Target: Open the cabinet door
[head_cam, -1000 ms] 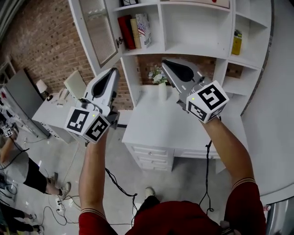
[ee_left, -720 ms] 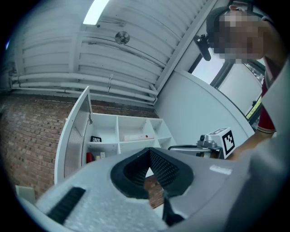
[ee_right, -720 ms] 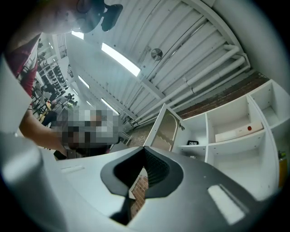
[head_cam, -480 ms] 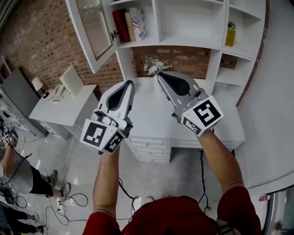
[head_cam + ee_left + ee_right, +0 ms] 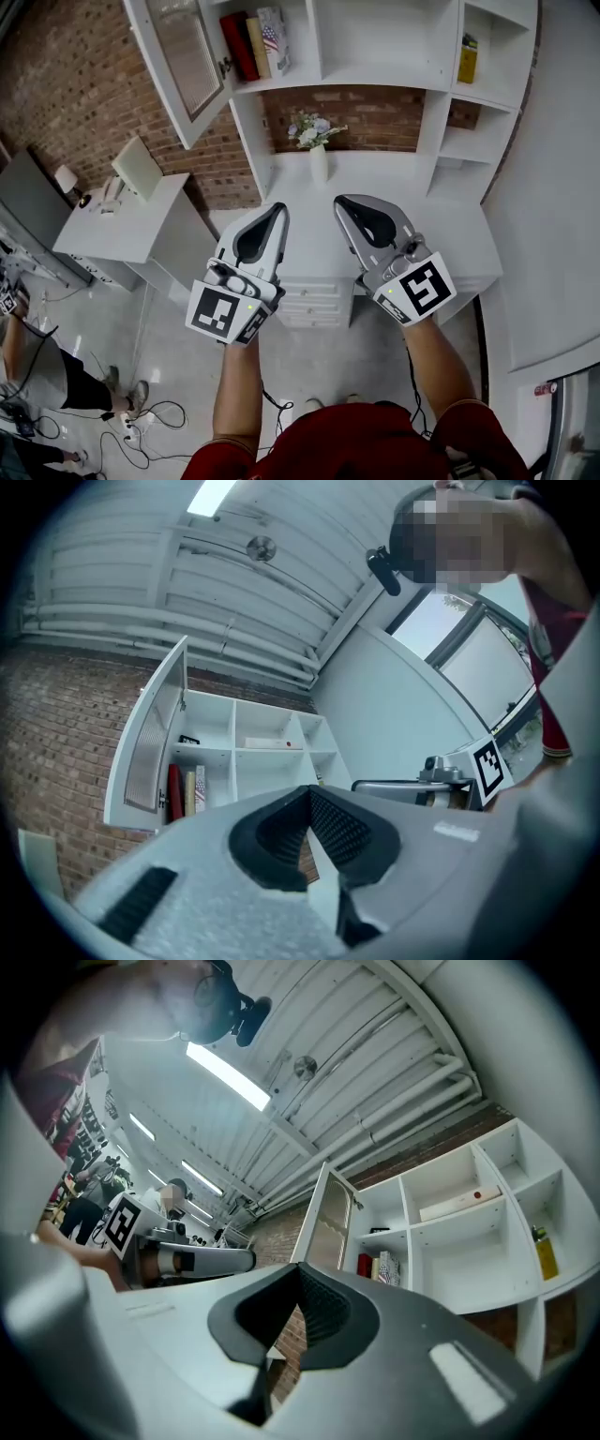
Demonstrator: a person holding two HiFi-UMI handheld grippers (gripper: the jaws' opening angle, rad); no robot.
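Brick wall (image 5: 84,84) behind, white shelf unit (image 5: 431,103) against it. From the head view, the cabinet door (image 5: 183,56) at the unit's upper left stands swung wide open, its panelled front facing out. Next to it on the shelf are a red book (image 5: 236,45) and a book with a stars-and-stripes cover (image 5: 272,37); any title print is too small for me to read. A yellow bottle (image 5: 469,61) sits in a right-hand compartment, and a vase of flowers (image 5: 317,150) stands on the white desk (image 5: 394,178) below. My left gripper (image 5: 279,208) and my right gripper (image 5: 342,202) hover side by side over that desk, apart from each other and well short of the door, each carrying a black-and-white marker cube (image 5: 420,289).

Over to the left gripper view: my jaws are pressed together, nothing between them. Past the tips, the cabinet door (image 5: 155,733) hangs open at the left of the shelves, the red book (image 5: 174,794) just beside it. My right gripper (image 5: 394,785) pokes in from the right, its marker cube (image 5: 489,761) showing.

Right gripper view now: jaws closed here too, pads meeting, empty. The open cabinet door (image 5: 328,1218) stands left of the shelves, with the red book (image 5: 364,1265) just beside it and the yellow bottle (image 5: 545,1255) far right. A long white box (image 5: 459,1202), possibly with a red dot near one end, lies on the upper shelf. My left gripper (image 5: 202,1260) reaches in from the left.
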